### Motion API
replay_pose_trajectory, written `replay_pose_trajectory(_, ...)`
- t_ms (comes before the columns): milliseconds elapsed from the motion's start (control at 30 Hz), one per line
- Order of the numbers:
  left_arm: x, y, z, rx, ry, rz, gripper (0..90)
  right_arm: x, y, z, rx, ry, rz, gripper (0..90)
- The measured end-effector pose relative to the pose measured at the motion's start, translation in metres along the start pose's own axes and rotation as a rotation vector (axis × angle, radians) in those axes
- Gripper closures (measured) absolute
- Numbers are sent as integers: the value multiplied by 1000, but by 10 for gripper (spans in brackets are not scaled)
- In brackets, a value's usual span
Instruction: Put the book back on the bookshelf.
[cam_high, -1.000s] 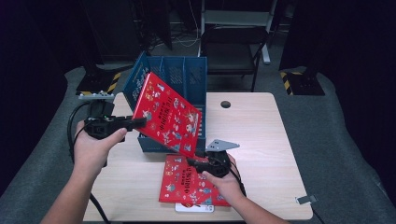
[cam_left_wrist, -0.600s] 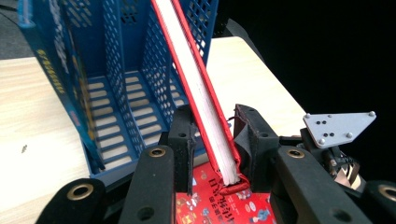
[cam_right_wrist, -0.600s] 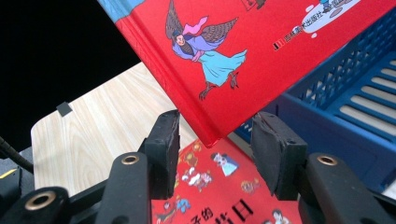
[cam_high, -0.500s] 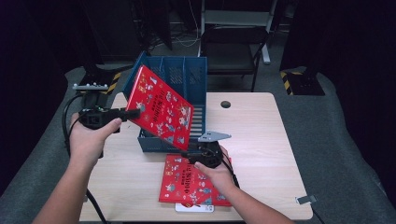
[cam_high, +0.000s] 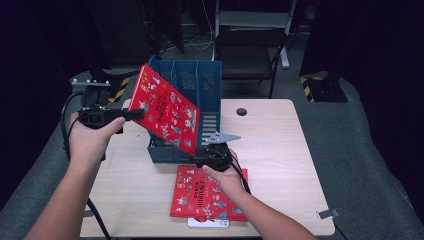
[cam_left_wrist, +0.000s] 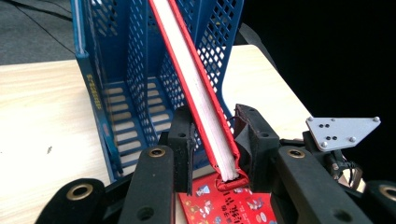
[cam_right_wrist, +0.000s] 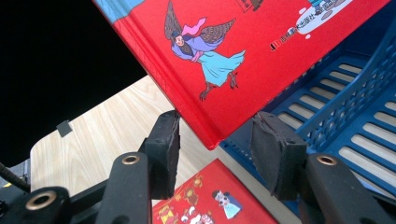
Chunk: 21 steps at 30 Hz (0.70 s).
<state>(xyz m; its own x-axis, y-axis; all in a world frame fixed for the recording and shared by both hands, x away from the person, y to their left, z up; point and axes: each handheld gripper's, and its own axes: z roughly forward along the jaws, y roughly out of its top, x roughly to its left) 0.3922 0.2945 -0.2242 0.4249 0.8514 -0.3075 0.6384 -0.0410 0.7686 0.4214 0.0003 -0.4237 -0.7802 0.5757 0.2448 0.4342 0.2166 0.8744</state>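
A red picture book (cam_high: 167, 113) hangs tilted in the air in front of the blue file rack (cam_high: 207, 85), its upper corner toward the rack's left end and its lower corner dipping toward the table near the rack's front wall. The left gripper (cam_high: 131, 114) is clamped on the book's left edge; in the left gripper view the red cover and white page block (cam_left_wrist: 201, 100) run between the two black pads, which press on it from both sides. The book's lowest corner (cam_right_wrist: 212, 140) hangs between the jaws of the right gripper (cam_high: 199, 161), which stand apart and, as far as the right gripper view shows, do not touch the cover. The rack stands upright toward the rear of the pale wooden table (cam_high: 280, 150), its slotted compartments open to the front. A second red book (cam_high: 200, 195) lies flat on the table just in front of the rack, under the right hand (cam_high: 225, 175), with a white item (cam_high: 207, 223) peeking out beneath its near edge. A dark chair (cam_high: 250, 55) stands beyond the table
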Motion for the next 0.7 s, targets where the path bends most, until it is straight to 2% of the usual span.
replay_pose_trajectory(167,0,6,-1,-2,16,13,692,-3,6,5,4,15,3,523)
replay_pose_trajectory(300,1,10,0,-5,19,10,692,-6,10,5,3,21,6,523)
replay_pose_trajectory(333,2,10,0,0,15,5,691,-7,11,5,5,17,-9,523)
replay_pose_trajectory(400,2,12,1,3,15,0,691,-7,13,5,8,17,5,523)
replay_pose_trajectory(633,5,17,2,1,31,-5,692,-11,19,10,23,27,-4,523)
replay_pose_trajectory(700,5,18,2,-4,37,-6,692,-10,20,12,23,28,11,523)
